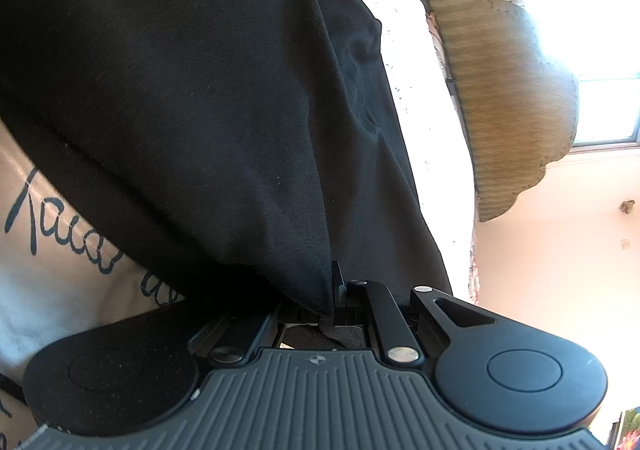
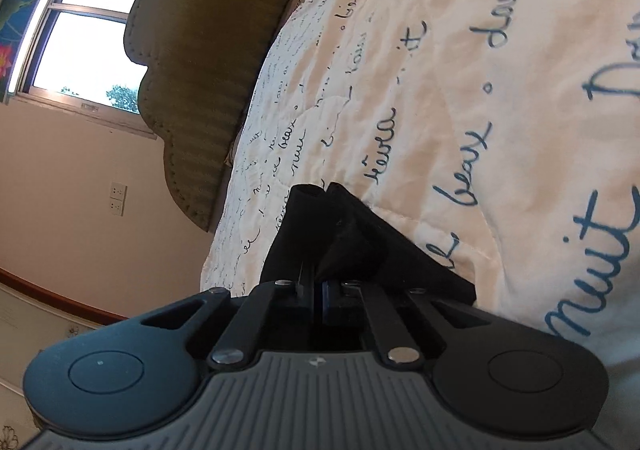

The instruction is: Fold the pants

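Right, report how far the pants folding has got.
Done: both grippers have hold of the black pants. The left gripper is shut on a fabric edge, the right gripper shut on a bunched corner above the lettered bedspread. In hand: the cloth hangs gathered, not flat. Left: no finished fold shows yet.

The plain black woven pants show no print. Under them the quilted cream bedspread carries dark blue handwritten script all over. The scalloped olive-green headboard has a fine zigzag weave and a stitched edge. The walls are pale pink-cream. Both tools, left and right, are matt black with ribbed grey bodies and silver rivets
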The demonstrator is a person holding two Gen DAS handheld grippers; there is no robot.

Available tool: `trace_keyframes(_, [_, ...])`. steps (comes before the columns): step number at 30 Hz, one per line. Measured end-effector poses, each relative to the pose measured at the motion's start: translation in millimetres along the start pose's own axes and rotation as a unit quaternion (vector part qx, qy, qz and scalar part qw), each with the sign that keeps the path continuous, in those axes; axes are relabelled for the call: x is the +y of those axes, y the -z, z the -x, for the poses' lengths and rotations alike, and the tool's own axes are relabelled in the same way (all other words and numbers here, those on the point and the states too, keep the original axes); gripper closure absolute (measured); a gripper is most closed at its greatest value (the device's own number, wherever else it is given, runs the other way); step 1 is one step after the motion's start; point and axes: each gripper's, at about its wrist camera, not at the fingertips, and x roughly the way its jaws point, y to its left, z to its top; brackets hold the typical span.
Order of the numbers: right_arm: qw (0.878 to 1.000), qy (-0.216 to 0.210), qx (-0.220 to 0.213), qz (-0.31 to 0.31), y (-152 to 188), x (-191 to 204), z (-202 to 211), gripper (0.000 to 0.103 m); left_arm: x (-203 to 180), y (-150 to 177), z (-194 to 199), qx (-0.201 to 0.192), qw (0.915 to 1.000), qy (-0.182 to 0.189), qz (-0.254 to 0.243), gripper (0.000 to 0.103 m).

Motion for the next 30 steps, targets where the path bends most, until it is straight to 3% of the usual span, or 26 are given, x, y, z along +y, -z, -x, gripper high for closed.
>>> trace_keyframes(4, [0.998, -0.044, -0.019, 0.037, -13, 39, 19, 0.1, -26, 2, 13, -0.031, 0.9977, -0.024, -0.055, 0.098])
trace_keyframes(6, [0.996, -0.059, -0.02, 0.057, -18, 55, 33, 0.1, -33, 3, 18, -0.027, 0.9974, -0.02, -0.063, 0.099])
trace_keyframes(8, [0.997, -0.015, -0.001, 0.076, -17, 46, 39, 0.1, -31, 4, 18, -0.018, 0.9971, -0.026, -0.069, 0.099])
trace_keyframes(10, [0.998, 0.034, 0.02, 0.048, -14, 10, 38, 0.1, -22, 4, 13, 0.001, 0.9979, -0.029, -0.058, 0.098])
trace_keyframes(12, [0.999, 0.045, 0.025, 0.015, -9, -19, 41, 0.1, -18, 4, 12, 0.007, 0.9983, -0.028, -0.051, 0.098])
trace_keyframes(15, [0.999, 0.036, 0.02, 0.009, -4, -22, 43, 0.1, -29, 0, 16, 0.001, 0.9972, -0.027, -0.07, 0.099])
trace_keyframes(17, [1.0, 0.017, 0.016, 0.022, -8, -6, 44, 0.1, -36, -3, 20, -0.005, 0.9967, -0.02, -0.078, 0.099])
trace_keyframes(20, [0.998, -0.054, -0.003, 0.04, -18, 26, 58, 0.1, -44, 0, 29, -0.018, 0.9954, -0.007, -0.094, 0.099])
trace_keyframes(26, [0.998, -0.012, 0.039, 0.044, -33, 36, 20, 0.1, -26, 0, 9, 0.002, 0.9977, -0.034, -0.058, 0.098])
trace_keyframes(30, [0.991, -0.097, 0.022, 0.086, -43, 94, 22, 0.1, -34, 0, 13, -0.009, 0.9973, -0.026, -0.068, 0.098])
